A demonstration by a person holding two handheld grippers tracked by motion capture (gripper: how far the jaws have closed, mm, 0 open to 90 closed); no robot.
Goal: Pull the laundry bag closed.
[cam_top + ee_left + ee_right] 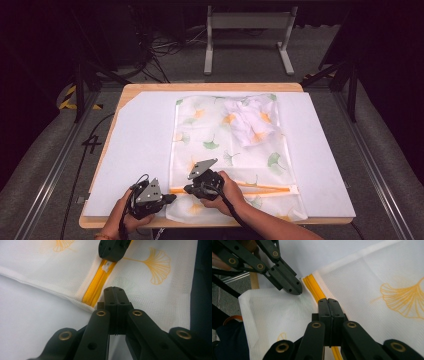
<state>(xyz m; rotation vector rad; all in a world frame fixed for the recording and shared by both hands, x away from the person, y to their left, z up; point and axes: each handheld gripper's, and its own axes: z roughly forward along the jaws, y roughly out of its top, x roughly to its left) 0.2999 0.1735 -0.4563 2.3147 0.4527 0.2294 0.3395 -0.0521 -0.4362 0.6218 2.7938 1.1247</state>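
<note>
The zipper pull [106,265] sat half hidden under the right gripper [113,252], both jaws together on the yellow zipper [315,291]; the left gripper [115,293], jaws together, pinched the mesh bag [62,272] at the zipper's end.

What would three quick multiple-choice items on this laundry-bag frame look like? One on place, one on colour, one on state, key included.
1. Where does the crumpled white garment lie?
A. Inside the mesh bag, toward its far right corner
B. On the bare white mat left of the bag
C. On the floor beyond the table

2. What colour is the zipper?
A. Green
B. Black
C. Orange-yellow

3. How do the jaws of the left gripper stand?
A. Wide open
B. Closed together at the bag's edge, beside the zipper's end
C. Clamped round the garment

Key: 1 A, the high view shows the garment through the mesh at the bag's far end. 2 C, both gripper views show an orange-yellow strip. 3 B, the left gripper view shows the two jaws meeting with no gap; whether they pinch fabric is unclear.
</note>
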